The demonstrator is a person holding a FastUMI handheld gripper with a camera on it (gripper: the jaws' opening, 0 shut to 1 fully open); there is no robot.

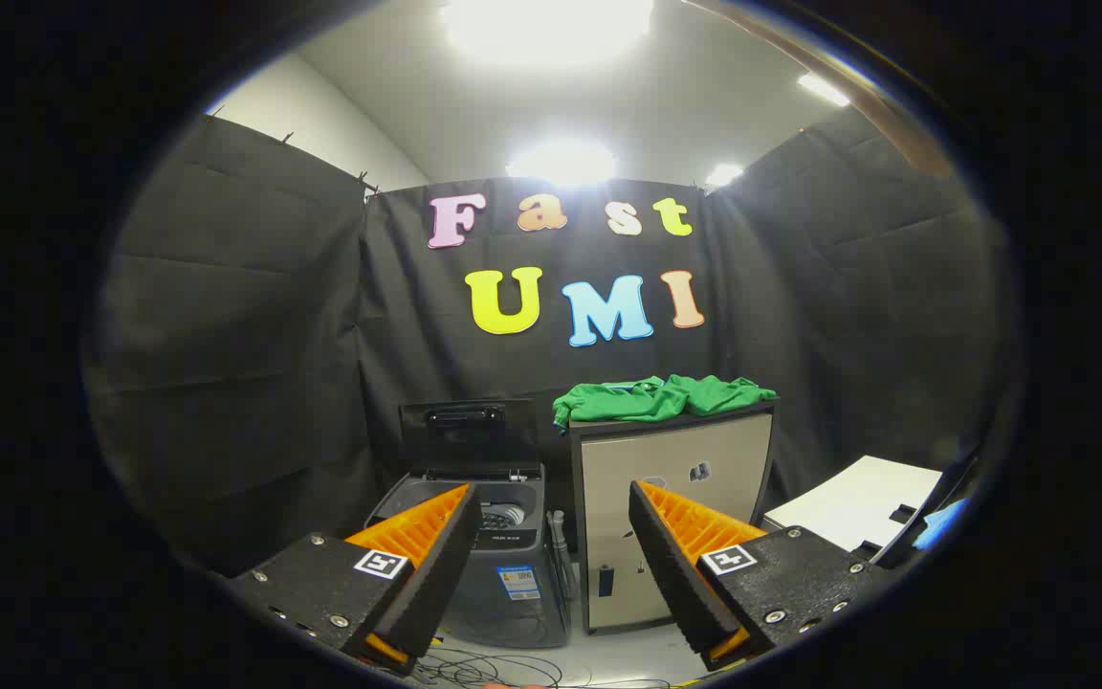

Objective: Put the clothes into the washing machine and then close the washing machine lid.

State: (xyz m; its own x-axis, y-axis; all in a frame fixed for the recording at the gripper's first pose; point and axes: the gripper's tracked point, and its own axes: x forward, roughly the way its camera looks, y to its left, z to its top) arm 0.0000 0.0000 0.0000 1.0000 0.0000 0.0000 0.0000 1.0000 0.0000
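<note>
The washing machine (503, 565) stands with its lid (468, 433) up, next to a cabinet (675, 517). The green clothes (661, 398) lie on top of the cabinet, far ahead. The claw (551, 536) is wide and holds nothing. Best to reach high and pinch a thick fold. The claw blocks most of the tub.

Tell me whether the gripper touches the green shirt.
Apart. The gripper view shows the open gripper well short of the green shirt atop the cabinet.
</note>
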